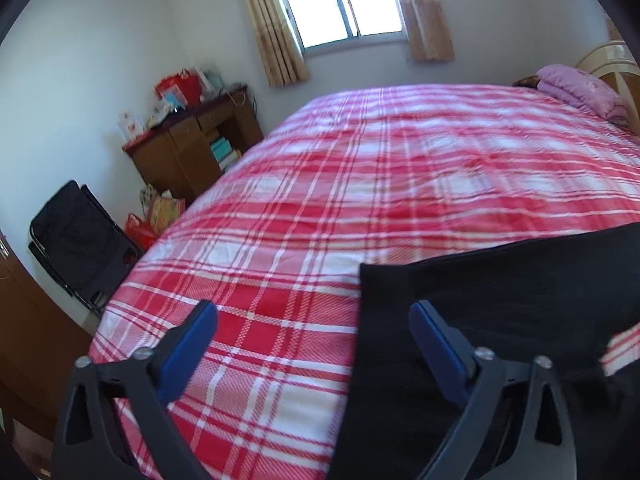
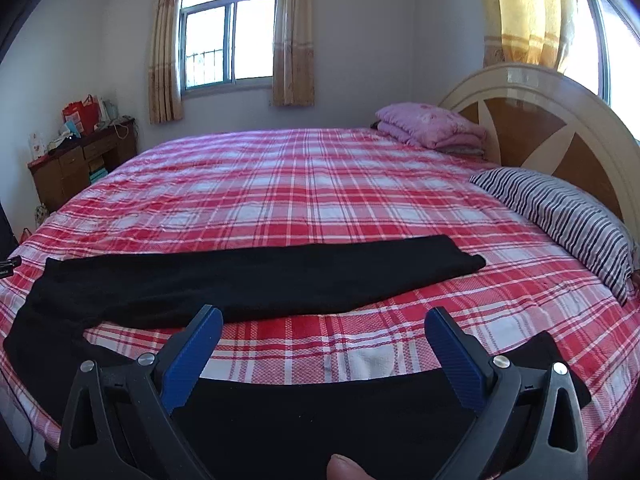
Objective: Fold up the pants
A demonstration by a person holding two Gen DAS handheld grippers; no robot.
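Note:
Black pants lie spread on the red plaid bed cover, legs apart: the far leg runs left to right, the near leg lies under my right gripper. My right gripper is open and empty, hovering over the near leg. In the left wrist view the pants fill the lower right, their waist end edge facing left. My left gripper is open and empty, its right finger over the black cloth, its left finger over the bed cover.
A striped pillow and folded pink bedding lie by the headboard at right. A cluttered wooden desk and a black folding chair stand left of the bed. A thumb tip shows at the bottom.

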